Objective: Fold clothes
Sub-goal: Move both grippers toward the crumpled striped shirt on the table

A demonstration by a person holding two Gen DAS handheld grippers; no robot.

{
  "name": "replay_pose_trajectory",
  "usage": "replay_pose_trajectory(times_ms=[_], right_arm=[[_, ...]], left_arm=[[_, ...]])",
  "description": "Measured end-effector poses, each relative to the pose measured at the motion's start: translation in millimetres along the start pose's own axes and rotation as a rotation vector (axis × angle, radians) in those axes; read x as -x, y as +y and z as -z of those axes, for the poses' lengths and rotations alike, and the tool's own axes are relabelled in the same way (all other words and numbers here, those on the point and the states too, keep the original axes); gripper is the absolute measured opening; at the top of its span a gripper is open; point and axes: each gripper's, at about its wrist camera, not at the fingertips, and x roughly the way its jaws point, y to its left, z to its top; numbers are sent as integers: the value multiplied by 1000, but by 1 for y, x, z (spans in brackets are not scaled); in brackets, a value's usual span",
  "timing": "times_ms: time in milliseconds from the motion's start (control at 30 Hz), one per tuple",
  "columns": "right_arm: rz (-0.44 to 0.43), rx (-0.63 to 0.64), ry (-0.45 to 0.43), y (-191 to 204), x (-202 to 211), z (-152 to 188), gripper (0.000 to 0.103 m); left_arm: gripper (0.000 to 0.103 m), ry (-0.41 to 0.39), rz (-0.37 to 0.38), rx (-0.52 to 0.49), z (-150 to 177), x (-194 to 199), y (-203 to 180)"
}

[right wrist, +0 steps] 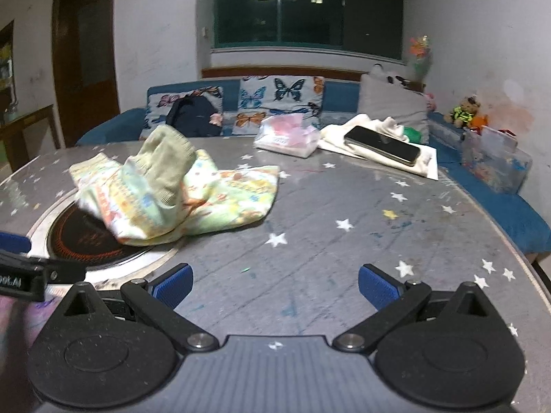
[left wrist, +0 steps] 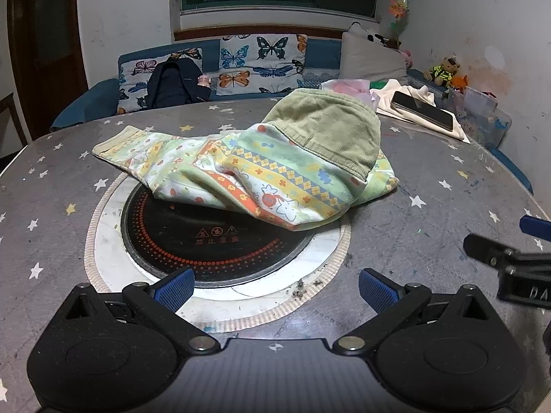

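Garment [left wrist: 261, 172]: in the left wrist view a small child's piece with printed stripes and an olive corduroy part lies in a loose heap on the grey star-patterned surface [left wrist: 430, 227], its near edge hanging over the round black cooker plate [left wrist: 206, 241] set into the middle. One printed end stretches out flat to the far left; the corduroy part is bunched up high on the right. The left hand-held gripper [left wrist: 273, 290] hovers near the cooker plate with its blue pads wide apart and nothing between them, well short of the cloth. At the right edge a part of the right hand-held gripper [left wrist: 509, 258] shows.

In the right wrist view the garment [right wrist: 172, 196] is to the far left, somewhat blurred, and the right hand-held gripper [right wrist: 273, 289] is also spread open and empty over bare surface. A phone [right wrist: 382, 144] rests on white cloth (far right, not part of the heap).

I judge that the garment is not neatly folded now; it could be waiting to be spread out, or be between two folds. A next grasp would need an edge or a corner, taken by both grippers together.
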Motion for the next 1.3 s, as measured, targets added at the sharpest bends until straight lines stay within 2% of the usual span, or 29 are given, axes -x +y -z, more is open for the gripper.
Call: replay_pose_trajectory(times_ms=[233, 333, 400, 1300], right_arm=[[1, 16, 3, 30, 9, 12, 103], [-88, 31, 32, 17, 5, 7, 103], [-101, 40, 34, 21, 7, 8, 103], [-151, 102, 47, 40, 12, -3, 103]], left_arm=[[103, -3, -20, -17, 2, 5, 0], [103, 0, -20, -18, 2, 10, 1], [103, 1, -16, -18, 3, 11, 2], [103, 33, -31, -71, -8, 14, 7]])
